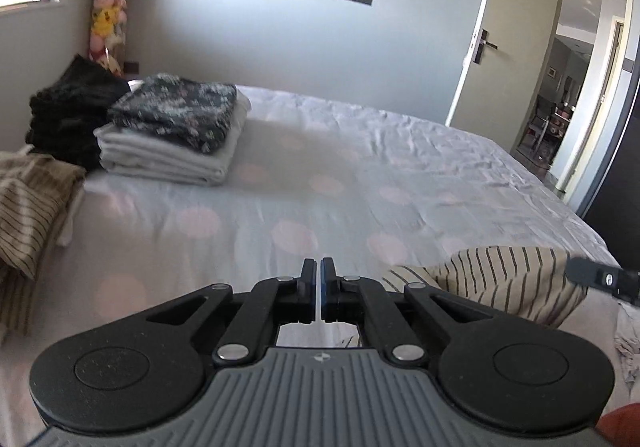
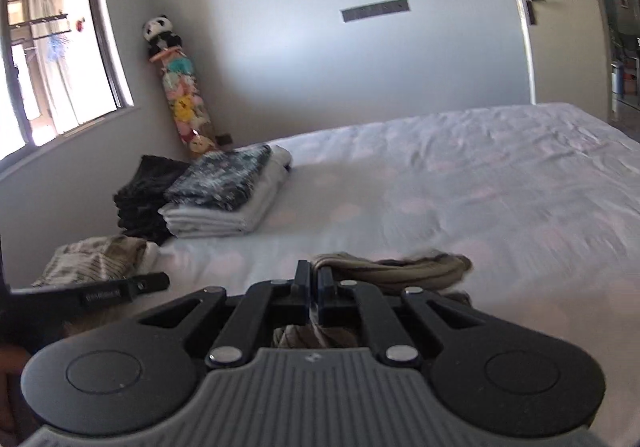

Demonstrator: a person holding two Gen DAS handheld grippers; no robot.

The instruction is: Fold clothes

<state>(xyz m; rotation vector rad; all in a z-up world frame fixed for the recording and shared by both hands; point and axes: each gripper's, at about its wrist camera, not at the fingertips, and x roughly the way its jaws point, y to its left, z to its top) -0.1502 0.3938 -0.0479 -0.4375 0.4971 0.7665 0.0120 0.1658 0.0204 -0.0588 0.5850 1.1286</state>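
Note:
A beige striped garment [image 1: 500, 279] lies bunched on the bed at the right of the left wrist view; in the right wrist view it [image 2: 392, 271] sits just ahead of the fingers. My right gripper [image 2: 314, 273] is shut on an edge of this garment, with cloth showing between and below the jaws. My left gripper [image 1: 319, 271] is shut with nothing between its jaws, above the bed sheet and left of the garment. The right gripper's tip [image 1: 600, 277] shows at the right edge of the left wrist view.
A folded stack with a dark floral piece on white cloth [image 1: 176, 127] lies at the far left of the bed [image 1: 360, 175], next to a black pile [image 1: 68, 111] and another striped garment [image 1: 32, 199]. An open door [image 1: 508, 47] stands at right.

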